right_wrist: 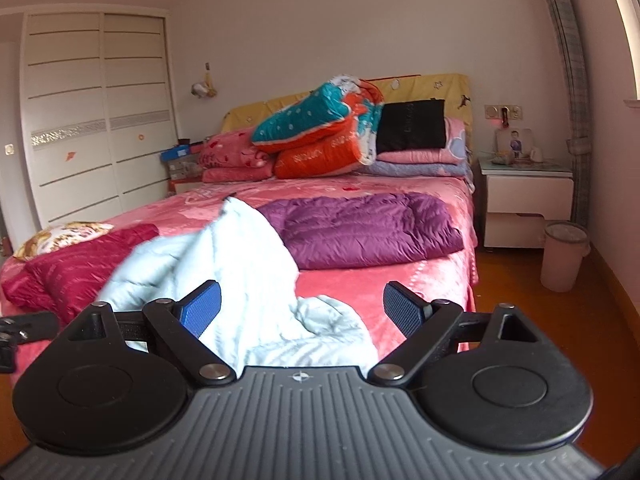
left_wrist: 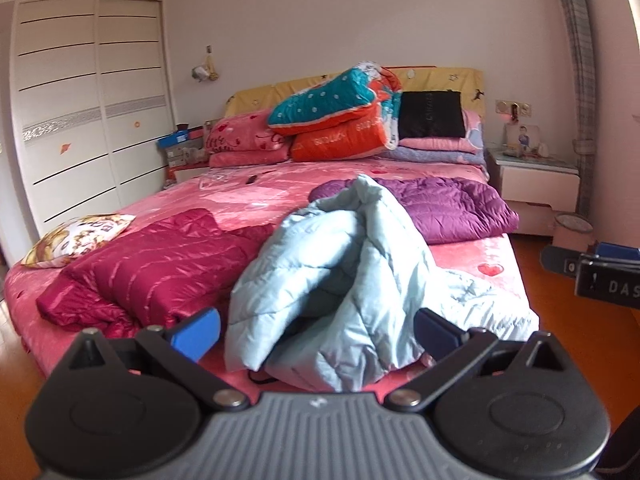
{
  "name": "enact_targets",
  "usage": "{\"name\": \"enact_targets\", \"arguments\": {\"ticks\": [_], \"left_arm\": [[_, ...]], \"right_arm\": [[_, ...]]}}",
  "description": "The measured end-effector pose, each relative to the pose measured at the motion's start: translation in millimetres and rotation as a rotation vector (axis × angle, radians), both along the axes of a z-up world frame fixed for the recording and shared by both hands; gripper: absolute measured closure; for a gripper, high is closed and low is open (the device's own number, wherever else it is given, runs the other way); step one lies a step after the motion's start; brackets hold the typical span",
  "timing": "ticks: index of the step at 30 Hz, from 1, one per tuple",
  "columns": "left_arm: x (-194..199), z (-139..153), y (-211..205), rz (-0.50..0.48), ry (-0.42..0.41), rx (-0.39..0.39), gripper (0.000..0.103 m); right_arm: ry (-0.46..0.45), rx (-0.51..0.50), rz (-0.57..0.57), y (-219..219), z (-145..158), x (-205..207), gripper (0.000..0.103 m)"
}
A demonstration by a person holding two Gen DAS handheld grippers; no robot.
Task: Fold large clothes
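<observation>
White wardrobe (left_wrist: 86, 120), nightstand (right_wrist: 528, 196), pink bin (right_wrist: 564, 256), stacked quilts (left_wrist: 340, 120)

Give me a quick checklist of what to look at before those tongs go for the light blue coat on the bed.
1. Left tongs open: ok.
2. Right tongs open: ok.
3. Light blue coat within view of both: ok.
4. Coat spread flat for folding: not ok, it lies heaped and bunched.
5. Coat clear of the red coat and purple coat: cannot tell, edges may touch.
6. Bare bed space to fold on: ok, to the right of the heap.
</observation>
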State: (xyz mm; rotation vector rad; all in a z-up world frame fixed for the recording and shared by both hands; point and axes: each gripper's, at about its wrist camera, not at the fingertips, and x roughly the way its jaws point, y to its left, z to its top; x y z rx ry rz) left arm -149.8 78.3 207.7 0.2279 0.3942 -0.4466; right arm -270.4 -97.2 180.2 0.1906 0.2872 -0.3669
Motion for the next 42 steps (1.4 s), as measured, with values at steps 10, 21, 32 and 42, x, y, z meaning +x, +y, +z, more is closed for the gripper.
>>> {"name": "enact_targets", "arguments": {"ticks": [10, 21, 32, 42], "left_arm": [[9, -52, -51, -0.156, -0.07, 0.175, 0.001], [26, -104, -97, -0.137, -0.235, 0.455, 0.001], [-22, -110, -103, -0.231, -0.448, 0.544, 0.001], [-39, -129, -138, -0.427, -0.411, 0.563, 0.001]], "right_arm": [[0.124, 0.112, 0.009, -48, -62, 28, 0.0], [0.156, 0.32, 0.104, -94, -94, 66, 0.0], [0.131, 0.607, 0.255, -120, -117, 100, 0.0], [0.017, 0.947, 0.357, -147, -132, 100, 0.048]]}}
